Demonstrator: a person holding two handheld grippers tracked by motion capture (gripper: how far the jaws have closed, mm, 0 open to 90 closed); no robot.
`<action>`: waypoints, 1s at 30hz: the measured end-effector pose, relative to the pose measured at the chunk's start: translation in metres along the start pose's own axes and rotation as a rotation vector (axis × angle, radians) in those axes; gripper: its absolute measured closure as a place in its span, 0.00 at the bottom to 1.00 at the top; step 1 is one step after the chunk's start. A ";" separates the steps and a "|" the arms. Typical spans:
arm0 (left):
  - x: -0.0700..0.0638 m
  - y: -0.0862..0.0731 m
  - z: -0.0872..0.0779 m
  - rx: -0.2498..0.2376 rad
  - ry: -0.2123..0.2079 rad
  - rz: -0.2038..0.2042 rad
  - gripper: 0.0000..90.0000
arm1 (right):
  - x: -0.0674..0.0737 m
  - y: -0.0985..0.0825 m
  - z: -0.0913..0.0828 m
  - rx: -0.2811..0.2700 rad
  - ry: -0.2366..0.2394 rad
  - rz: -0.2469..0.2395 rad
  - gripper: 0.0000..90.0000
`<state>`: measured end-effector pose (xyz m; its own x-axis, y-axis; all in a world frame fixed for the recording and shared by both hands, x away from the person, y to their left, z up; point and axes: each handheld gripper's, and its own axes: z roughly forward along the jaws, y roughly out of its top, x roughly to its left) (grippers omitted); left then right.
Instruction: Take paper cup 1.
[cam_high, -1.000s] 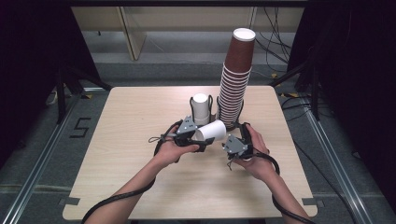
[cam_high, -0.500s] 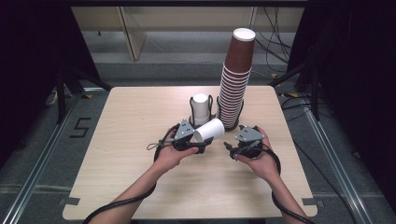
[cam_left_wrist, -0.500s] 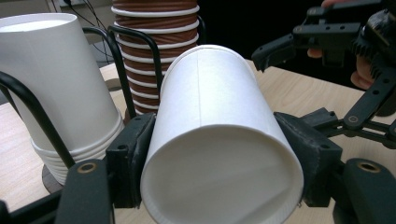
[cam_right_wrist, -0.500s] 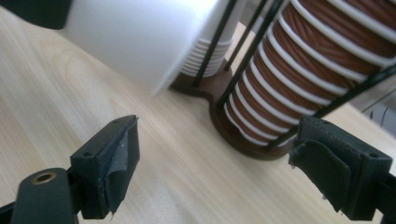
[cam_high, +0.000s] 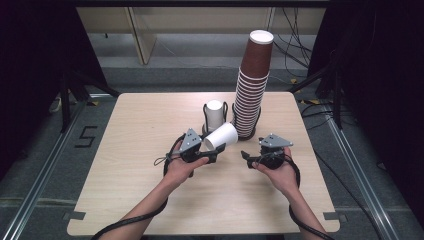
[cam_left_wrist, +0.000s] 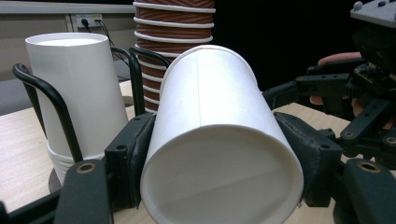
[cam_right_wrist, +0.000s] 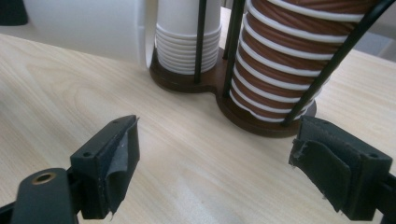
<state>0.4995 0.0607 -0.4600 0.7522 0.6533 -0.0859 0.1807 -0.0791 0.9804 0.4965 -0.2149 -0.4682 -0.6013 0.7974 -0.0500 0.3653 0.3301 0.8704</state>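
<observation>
My left gripper (cam_high: 212, 148) is shut on a single white paper cup (cam_high: 221, 136), held on its side a little above the table. In the left gripper view the cup (cam_left_wrist: 210, 93) sits between the two pads, its base toward the camera. My right gripper (cam_high: 248, 156) is to the right of the cup, apart from it, and points left. Its jaws (cam_right_wrist: 215, 154) stand open over bare wood with nothing between them. Behind stand a short stack of white cups (cam_high: 215, 114) and a tall stack of brown cups (cam_high: 252, 85), both in a black wire holder.
The holder's dark round base (cam_right_wrist: 261, 122) rests on the wooden table (cam_high: 140, 125), just beyond the right gripper's jaws. The held cup (cam_right_wrist: 88, 28) crosses the top left of the right gripper view. Dark floor and cables surround the table.
The right gripper has drawn back to the right, away from the white cup. The left gripper has kept still with the cup in it.
</observation>
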 end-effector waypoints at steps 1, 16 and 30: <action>0.000 0.000 0.000 -0.002 0.001 0.000 0.36 | 0.001 0.000 -0.001 0.003 -0.001 0.022 0.17; 0.000 -0.001 0.000 -0.010 0.015 0.013 0.36 | -0.001 -0.003 0.003 -0.070 0.090 0.313 0.17; -0.004 -0.001 0.005 -0.011 0.010 0.026 0.36 | 0.000 0.003 0.001 -0.135 0.144 0.451 0.14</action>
<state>0.4993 0.0545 -0.4619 0.7500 0.6589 -0.0583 0.1539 -0.0881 0.9842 0.4981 -0.2134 -0.4655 -0.5002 0.7646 0.4064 0.5221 -0.1082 0.8460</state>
